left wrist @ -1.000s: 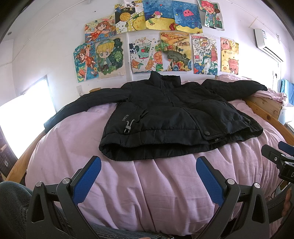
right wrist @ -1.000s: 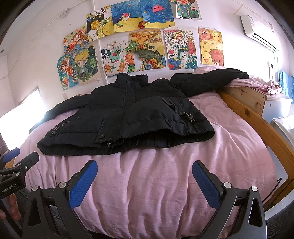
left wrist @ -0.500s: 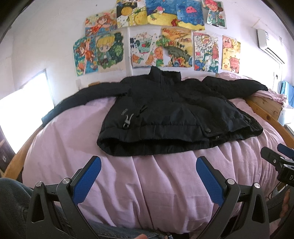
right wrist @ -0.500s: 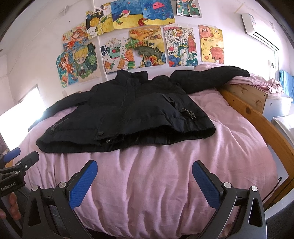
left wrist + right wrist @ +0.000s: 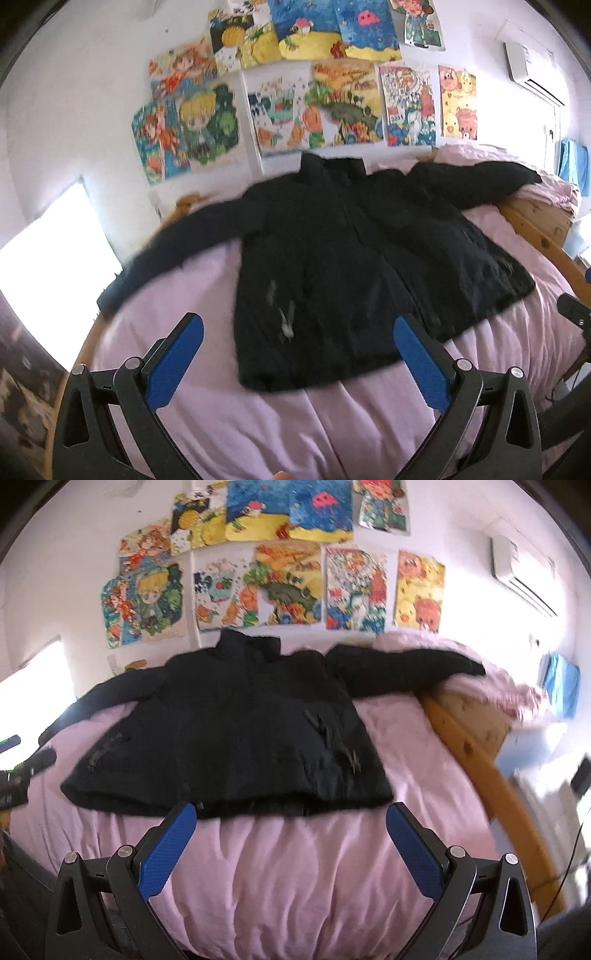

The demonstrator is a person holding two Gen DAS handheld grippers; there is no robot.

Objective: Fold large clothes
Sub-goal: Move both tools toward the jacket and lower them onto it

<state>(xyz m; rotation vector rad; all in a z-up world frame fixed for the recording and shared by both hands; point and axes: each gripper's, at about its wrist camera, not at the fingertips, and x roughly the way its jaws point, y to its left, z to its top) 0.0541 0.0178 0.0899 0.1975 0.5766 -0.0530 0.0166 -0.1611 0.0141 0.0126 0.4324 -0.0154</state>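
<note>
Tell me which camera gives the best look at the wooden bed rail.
The right wrist view: the light wooden bed rail curves down most of the bed's right side. The left wrist view catches only a short stretch at its right edge.

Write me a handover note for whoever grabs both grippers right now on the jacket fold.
Left gripper: open, empty, over the near left part of the jacket's hem.
Right gripper: open, empty, at the hem's near edge, not gripping.
Jacket: black, lying flat, front up, on the pink bed, collar toward the wall, both sleeves spread out sideways; the right sleeve reaches the bedding on the wooden frame.
Done: the jacket is spread out; no fold visible.
Left: fold in both sleeves, then the body. Both views are motion-blurred, so check the hem before gripping.
</note>
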